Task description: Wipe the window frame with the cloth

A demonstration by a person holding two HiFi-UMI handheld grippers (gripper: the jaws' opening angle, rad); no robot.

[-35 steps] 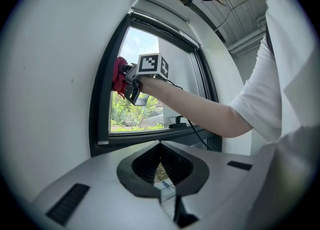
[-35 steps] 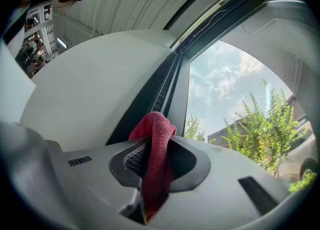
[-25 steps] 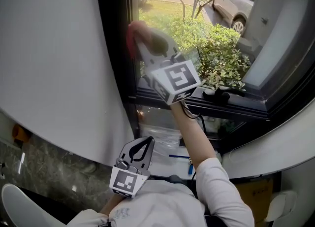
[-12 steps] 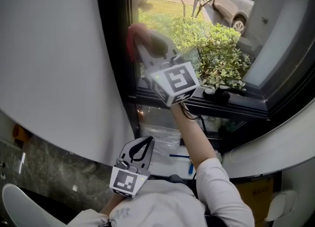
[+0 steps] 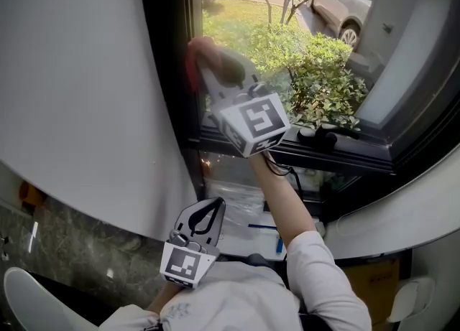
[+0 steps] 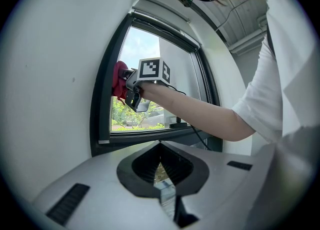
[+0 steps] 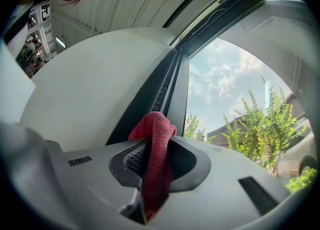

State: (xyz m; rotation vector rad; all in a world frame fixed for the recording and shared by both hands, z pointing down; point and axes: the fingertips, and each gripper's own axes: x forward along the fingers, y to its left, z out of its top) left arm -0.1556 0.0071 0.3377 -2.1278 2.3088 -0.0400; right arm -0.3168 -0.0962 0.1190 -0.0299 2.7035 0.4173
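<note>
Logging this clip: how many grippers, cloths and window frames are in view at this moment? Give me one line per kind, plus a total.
grippers: 2, the left gripper and the right gripper
red cloth: 1, clamped in the right gripper
window frame: 1
total: 4

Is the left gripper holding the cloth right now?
No, the red cloth sits clamped in the right gripper; the left gripper has its jaws together, empty.
</note>
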